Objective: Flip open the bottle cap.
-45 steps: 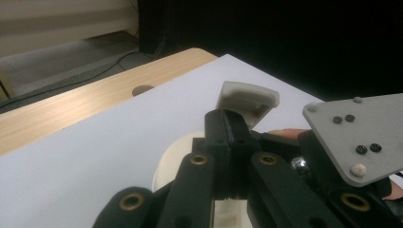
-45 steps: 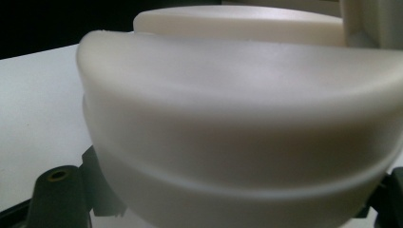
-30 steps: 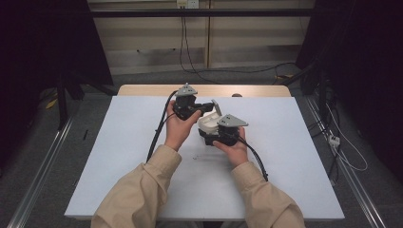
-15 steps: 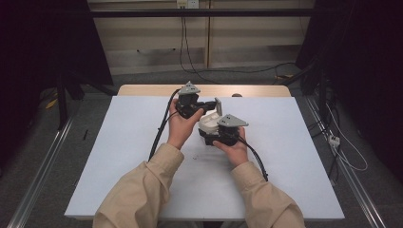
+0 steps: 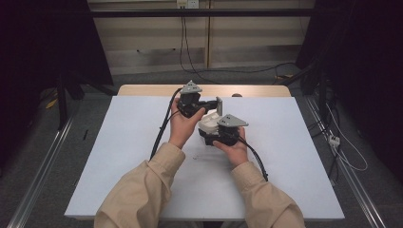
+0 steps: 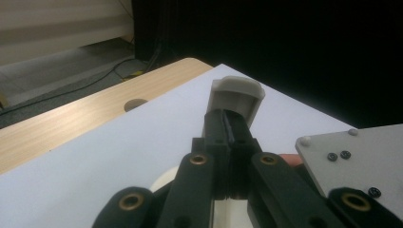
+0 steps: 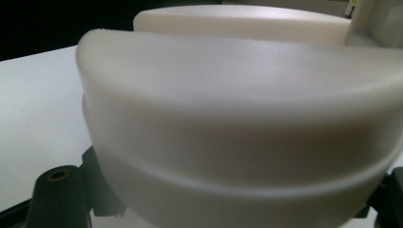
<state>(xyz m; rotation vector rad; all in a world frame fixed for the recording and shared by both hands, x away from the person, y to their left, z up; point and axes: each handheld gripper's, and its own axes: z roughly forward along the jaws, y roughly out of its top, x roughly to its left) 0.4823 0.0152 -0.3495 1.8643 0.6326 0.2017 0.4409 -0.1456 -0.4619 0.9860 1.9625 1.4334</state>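
A white rounded container is held above the middle of the table, with my right gripper shut on its sides; one black jaw shows at each lower corner of the right gripper view. My left gripper is just behind it, pointing right, with its jaws shut on a small pale grey cap-like piece. In the left gripper view, the container's white rim shows under the jaws, and the right gripper's grey plate is at the right.
A white sheet covers most of the table, and a bare wooden strip with a round hole runs along the far edge. Black cables trail from both grippers. Dark floor and rails surround the table.
My left gripper has shifted slightly to the right with the small grey piece. The right gripper and the white container have stayed in place.
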